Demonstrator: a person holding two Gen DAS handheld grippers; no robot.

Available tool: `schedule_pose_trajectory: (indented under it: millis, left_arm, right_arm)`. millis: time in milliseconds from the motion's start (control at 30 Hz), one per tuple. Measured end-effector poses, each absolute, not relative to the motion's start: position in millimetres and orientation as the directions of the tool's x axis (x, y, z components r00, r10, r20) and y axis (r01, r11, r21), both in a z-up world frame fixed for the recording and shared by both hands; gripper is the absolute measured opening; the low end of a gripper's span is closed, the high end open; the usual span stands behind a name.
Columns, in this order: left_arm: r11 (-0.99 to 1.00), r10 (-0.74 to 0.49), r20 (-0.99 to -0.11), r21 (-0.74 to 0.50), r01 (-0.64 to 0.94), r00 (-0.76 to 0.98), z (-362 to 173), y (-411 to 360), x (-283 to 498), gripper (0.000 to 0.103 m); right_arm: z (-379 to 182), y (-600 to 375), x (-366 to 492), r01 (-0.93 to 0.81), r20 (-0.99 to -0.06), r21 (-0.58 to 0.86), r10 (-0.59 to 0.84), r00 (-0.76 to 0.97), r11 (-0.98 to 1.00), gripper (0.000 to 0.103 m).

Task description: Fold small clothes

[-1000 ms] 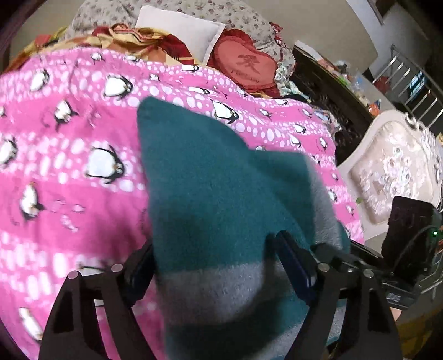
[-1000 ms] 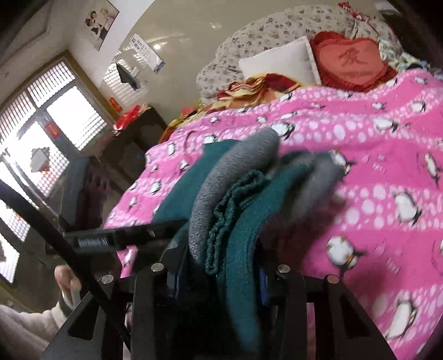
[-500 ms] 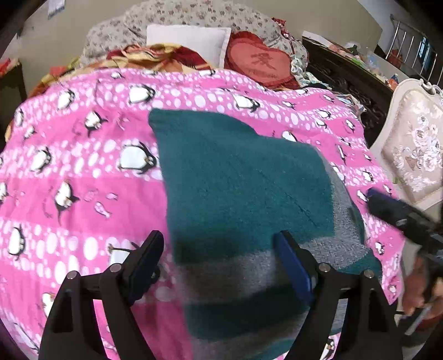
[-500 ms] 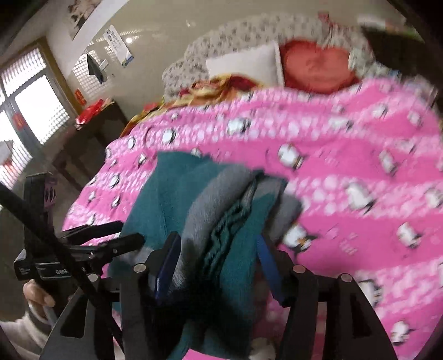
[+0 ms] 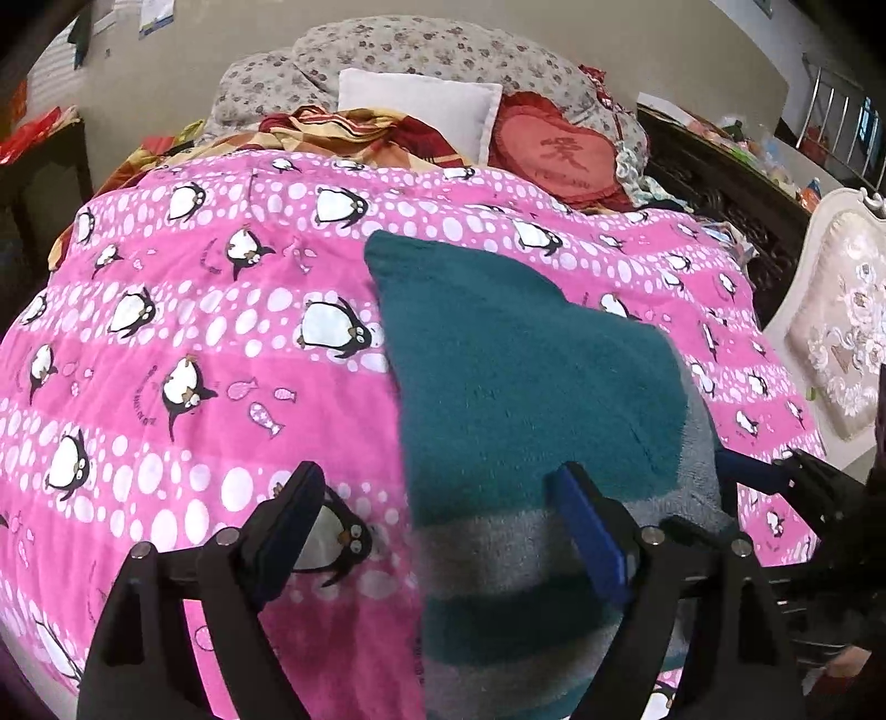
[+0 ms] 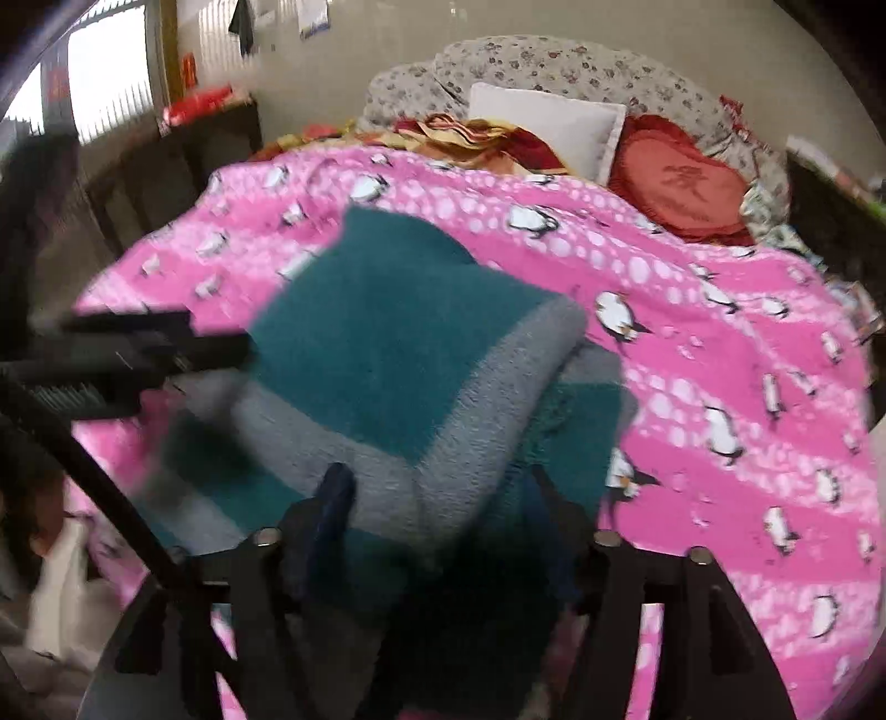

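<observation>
A teal-and-grey fleece garment [image 5: 531, 399] lay centre-frame on the pink blanket [image 5: 183, 354], folded and bunched at its right edge, where it could spring open or drag askew if the right gripper [image 6: 437, 498], seemingly parted around the bunch, withdrew carelessly, while the left gripper [image 5: 437, 509] hovered wide open.

A bed [image 5: 166, 387] fills the room's middle, spread with a pink penguin-print blanket [image 5: 183, 310]. At its head lie a white pillow [image 5: 421, 105], a red heart-shaped cushion [image 5: 559, 155] and a grey floral quilt [image 5: 421, 55]. A beige wall [image 5: 664, 50] rises behind. Daylight comes through a barred window [image 6: 99, 72] on the left. A cream upholstered chair [image 5: 841, 315] stands on the right, beside a dark wooden cabinet [image 5: 720, 177].
</observation>
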State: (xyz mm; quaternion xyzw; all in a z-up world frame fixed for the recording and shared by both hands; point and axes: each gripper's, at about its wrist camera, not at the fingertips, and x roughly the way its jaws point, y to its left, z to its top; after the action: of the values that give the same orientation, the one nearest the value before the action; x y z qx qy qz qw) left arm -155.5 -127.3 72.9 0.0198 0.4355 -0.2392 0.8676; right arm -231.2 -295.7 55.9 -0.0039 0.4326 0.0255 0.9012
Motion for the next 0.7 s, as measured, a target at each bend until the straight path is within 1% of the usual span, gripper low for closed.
schedule_pose_trajectory:
  millis: [200,333,500,700]
  left_arm:
    - [0.902,-0.374,-0.754,-0.16,0.402,0.54,75,-132,-156,0.087]
    - [0.905,-0.371,-0.752,-0.159,0.395,0.546,77,-134,-155,0.087]
    - [0.92,-0.338,-0.745,-0.133,0.368,0.575,78,-134,-156,0.087]
    - [0.926,-0.317,-0.744,-0.107,0.362,0.589,77,-133,-158,0.087]
  right_arm:
    - [85,-301,-248,-0.017,-0.719,0.058,0.053,0.693,0.998,0.074]
    - [103,-293,-254,0.028,-0.675,0.039,0.006,0.738,0.999,0.082]
    - [108,-295,-252,0.084,-0.654,0.067,-0.02,0.756,0.994,0.085]
    - [105,-298,-251,0.123,-0.656,0.084,-0.038,0.754,0.989,0.089]
